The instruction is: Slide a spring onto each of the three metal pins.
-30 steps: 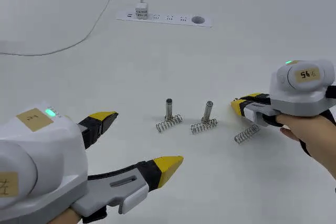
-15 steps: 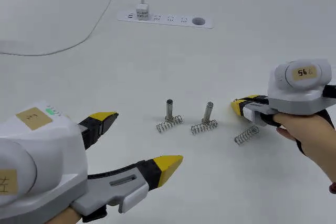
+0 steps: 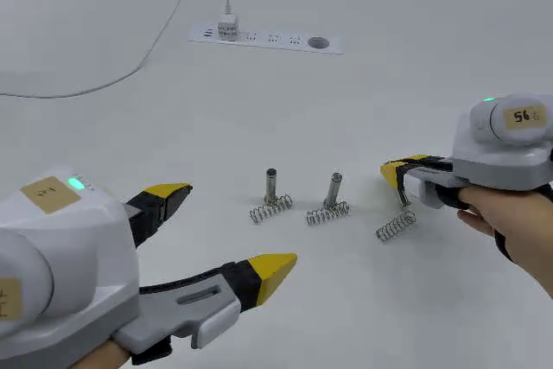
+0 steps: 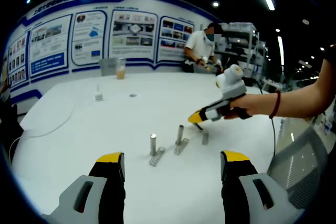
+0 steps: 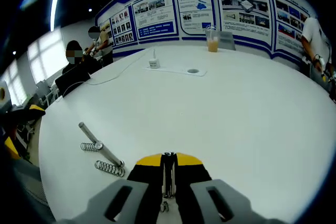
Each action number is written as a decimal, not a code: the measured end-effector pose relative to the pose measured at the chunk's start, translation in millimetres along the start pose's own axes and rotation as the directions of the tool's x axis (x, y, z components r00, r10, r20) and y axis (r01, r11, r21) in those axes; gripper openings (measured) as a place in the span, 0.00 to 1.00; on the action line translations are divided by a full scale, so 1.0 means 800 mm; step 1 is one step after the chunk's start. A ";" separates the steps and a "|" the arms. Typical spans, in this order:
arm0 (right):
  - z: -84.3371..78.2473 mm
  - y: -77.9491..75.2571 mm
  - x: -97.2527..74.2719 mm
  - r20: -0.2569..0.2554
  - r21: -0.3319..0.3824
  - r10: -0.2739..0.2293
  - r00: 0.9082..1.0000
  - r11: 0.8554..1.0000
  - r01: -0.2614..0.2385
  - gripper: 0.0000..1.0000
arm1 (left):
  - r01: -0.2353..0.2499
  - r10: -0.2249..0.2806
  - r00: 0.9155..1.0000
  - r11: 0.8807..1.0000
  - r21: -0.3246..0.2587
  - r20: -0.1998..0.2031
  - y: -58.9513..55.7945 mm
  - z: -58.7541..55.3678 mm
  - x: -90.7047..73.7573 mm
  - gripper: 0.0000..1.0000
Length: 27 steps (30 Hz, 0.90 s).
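Observation:
Two metal pins (image 3: pixel 271 184) (image 3: pixel 333 189) stand upright mid-table, each with a spring (image 3: pixel 270 208) (image 3: pixel 327 213) lying at its foot. A third spring (image 3: pixel 396 225) lies further right. My right gripper (image 3: pixel 390 170) hovers just above that spring, shut on a third metal pin (image 3: pixel 403 199) that hangs down from its jaws. In the right gripper view this pin (image 5: pixel 168 174) sits between the closed yellow-tipped jaws. My left gripper (image 3: pixel 220 226) is held open at the near left, nothing between its fingers, well short of the pins (image 4: pixel 153 144).
A white power strip (image 3: pixel 263 38) with a plugged-in charger and cable lies at the far side of the white table (image 3: pixel 389 92). A cup (image 5: pixel 212 44) stands on the table's far edge. People are working beyond the table.
The head view has shifted a little. My right gripper has stayed over the right spring, and the held pin now shows below its jaws. My left gripper has stayed put.

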State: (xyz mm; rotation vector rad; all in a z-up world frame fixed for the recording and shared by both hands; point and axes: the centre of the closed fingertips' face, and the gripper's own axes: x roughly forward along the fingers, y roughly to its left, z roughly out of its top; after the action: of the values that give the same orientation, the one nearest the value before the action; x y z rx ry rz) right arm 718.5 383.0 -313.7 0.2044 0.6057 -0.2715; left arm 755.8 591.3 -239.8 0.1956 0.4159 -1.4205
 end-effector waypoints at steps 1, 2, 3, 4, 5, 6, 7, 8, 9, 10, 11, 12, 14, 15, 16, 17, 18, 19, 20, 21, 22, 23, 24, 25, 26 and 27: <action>0.001 0.001 -0.002 0.003 -0.001 0.001 1.000 1.000 -0.001 0.08 | 0.000 0.000 1.000 1.000 -0.001 0.002 0.000 0.001 0.000 0.76; 0.002 0.002 -0.004 0.005 -0.003 0.004 1.000 1.000 -0.004 0.08 | -0.001 0.001 1.000 1.000 -0.002 0.008 0.000 0.002 -0.001 0.75; 0.003 0.004 -0.005 0.006 -0.011 0.007 1.000 1.000 -0.007 0.08 | 0.000 0.000 1.000 1.000 -0.006 0.017 0.000 0.004 -0.002 0.75; 0.003 0.004 -0.007 0.005 -0.016 0.007 1.000 1.000 -0.007 0.08 | 0.001 0.000 1.000 1.000 -0.008 0.021 0.000 0.005 -0.002 0.75; 0.003 0.005 -0.008 0.005 -0.020 0.007 1.000 1.000 -0.007 0.08 | 0.000 0.000 1.000 1.000 -0.008 0.022 0.000 0.005 -0.003 0.75; 0.003 0.006 -0.010 0.005 -0.023 0.009 1.000 1.000 -0.008 0.08 | -0.002 0.002 1.000 1.000 -0.005 0.023 0.000 0.006 -0.004 0.75; 0.004 0.007 -0.011 0.006 -0.026 0.009 1.000 1.000 -0.009 0.08 | -0.002 0.003 1.000 1.000 -0.003 0.022 0.000 0.006 -0.004 0.75; 0.004 0.007 -0.012 0.006 -0.027 0.010 1.000 1.000 -0.009 0.08 | -0.002 0.002 1.000 1.000 -0.001 0.021 0.000 0.005 -0.004 0.75; 0.004 0.008 -0.013 0.006 -0.027 0.011 1.000 1.000 -0.011 0.08 | -0.002 0.002 1.000 1.000 -0.001 0.021 0.000 0.005 -0.005 0.75; 0.004 0.009 -0.015 0.007 -0.030 0.012 1.000 0.999 -0.012 0.08 | -0.003 0.003 1.000 1.000 -0.001 0.021 0.001 0.005 -0.005 0.75; 0.004 0.009 -0.016 0.007 -0.032 0.014 1.000 0.999 -0.013 0.08 | -0.003 0.003 1.000 1.000 -0.001 0.022 0.001 0.005 -0.006 0.75; 0.004 0.010 -0.017 0.005 -0.032 0.013 1.000 0.999 -0.013 0.08 | -0.003 0.003 1.000 1.000 -0.001 0.022 0.000 0.005 -0.006 0.74; 0.003 0.009 -0.019 0.004 -0.033 0.013 1.000 0.999 -0.013 0.08 | -0.004 0.004 1.000 1.000 -0.001 0.021 0.000 0.005 -0.007 0.74; 0.003 0.009 -0.020 0.003 -0.035 0.012 1.000 0.999 -0.012 0.08 | -0.004 0.004 1.000 1.000 -0.001 0.020 0.000 0.005 -0.007 0.74; 0.002 0.009 -0.022 0.002 -0.035 0.011 1.000 0.999 -0.011 0.08 | -0.003 0.003 1.000 1.000 -0.003 0.019 -0.001 0.005 -0.008 0.74; 0.002 0.010 -0.024 0.004 -0.038 0.011 1.000 0.999 -0.011 0.08 | -0.002 0.002 1.000 1.000 -0.003 0.021 -0.002 0.006 -0.008 0.74; 0.002 0.011 -0.025 0.004 -0.039 0.011 1.000 0.999 -0.011 0.08 | -0.001 0.002 1.000 1.000 -0.003 0.024 -0.002 0.007 -0.009 0.74; 0.002 0.012 -0.027 0.002 -0.045 0.011 1.000 0.999 -0.011 0.08 | -0.002 0.002 1.000 1.000 0.001 0.027 -0.003 0.008 -0.009 0.74; 0.002 0.012 -0.029 0.001 -0.050 0.010 1.000 0.999 -0.010 0.08 | -0.003 0.003 1.000 1.000 0.002 0.027 -0.003 0.008 -0.010 0.74; 0.001 0.014 -0.030 0.000 -0.055 0.010 1.000 0.998 -0.010 0.08 | -0.003 0.003 1.000 1.000 0.003 0.027 -0.003 0.008 -0.010 0.74; 0.001 0.014 -0.032 -0.003 -0.057 0.009 1.000 0.998 -0.009 0.08 | -0.002 0.002 1.000 1.000 0.004 0.027 -0.003 0.009 -0.010 0.74; 0.000 0.015 -0.033 -0.004 -0.060 0.006 1.000 0.998 -0.007 0.08 | -0.001 0.001 1.000 1.000 0.003 0.027 -0.003 0.009 -0.010 0.73; 0.000 0.015 -0.034 -0.006 -0.061 0.004 1.000 0.998 -0.004 0.08 | 0.001 -0.001 1.000 1.000 -0.003 0.028 -0.003 0.009 -0.010 0.73; -0.001 0.015 -0.035 -0.009 -0.061 0.001 1.000 0.998 -0.002 0.08 | 0.005 -0.004 0.999 1.000 -0.024 0.037 -0.004 0.012 -0.011 0.73; -0.002 0.015 -0.037 -0.013 -0.065 -0.004 1.000 0.998 0.003 0.08 | 0.010 -0.006 0.998 0.998 -0.056 0.066 -0.004 0.019 -0.012 0.73; -0.002 0.015 -0.037 -0.014 -0.070 -0.006 1.000 0.998 0.005 0.08 | 0.013 -0.007 0.997 0.998 -0.069 0.081 -0.004 0.022 -0.012 0.73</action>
State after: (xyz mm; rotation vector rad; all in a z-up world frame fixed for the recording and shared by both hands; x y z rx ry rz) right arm 697.8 400.8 -296.5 0.1371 0.6293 -0.2537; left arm 754.9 593.4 -219.5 0.0795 0.3996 -1.4166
